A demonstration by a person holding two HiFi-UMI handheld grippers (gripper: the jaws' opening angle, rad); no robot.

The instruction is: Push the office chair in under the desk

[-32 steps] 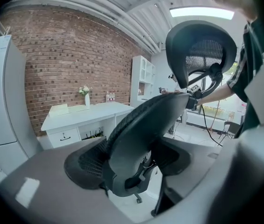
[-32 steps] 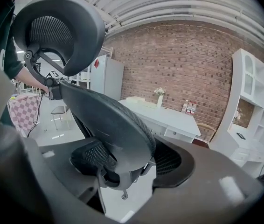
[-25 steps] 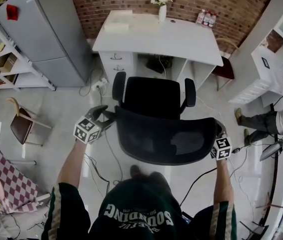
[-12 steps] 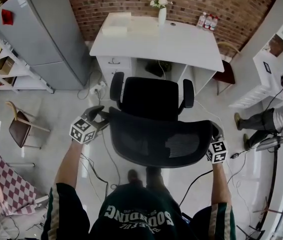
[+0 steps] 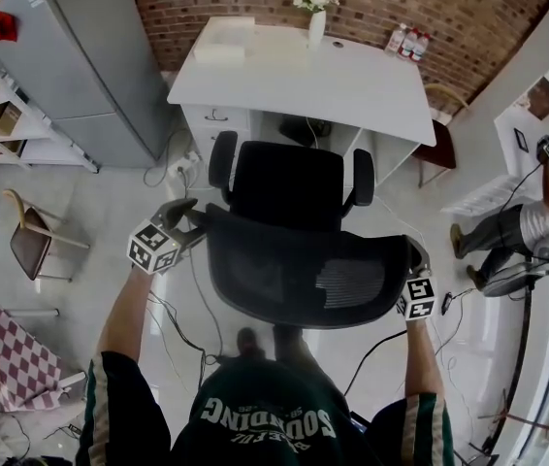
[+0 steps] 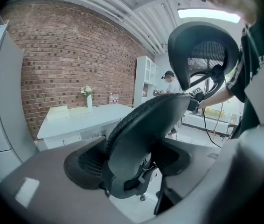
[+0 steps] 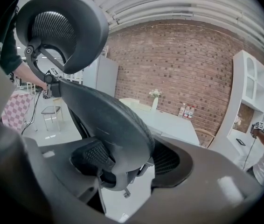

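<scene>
Head view: office chair point(image 5: 289, 187) is seen facing the white desk point(image 5: 352, 81), seat front near the kneehole, not yet tucked under. Its backrest point(image 5: 299, 270) is flanked by left gripper point(image 5: 195, 223) and right gripper point(image 5: 415, 253), one at each side edge.
Left gripper view: jaws are held wide, backrest edge is clamped between the pads.
Right gripper view: same, jaws wide, pads pressed onto the opposite backrest edge. Headrest point(image 7: 62, 27) is seen above.
</scene>
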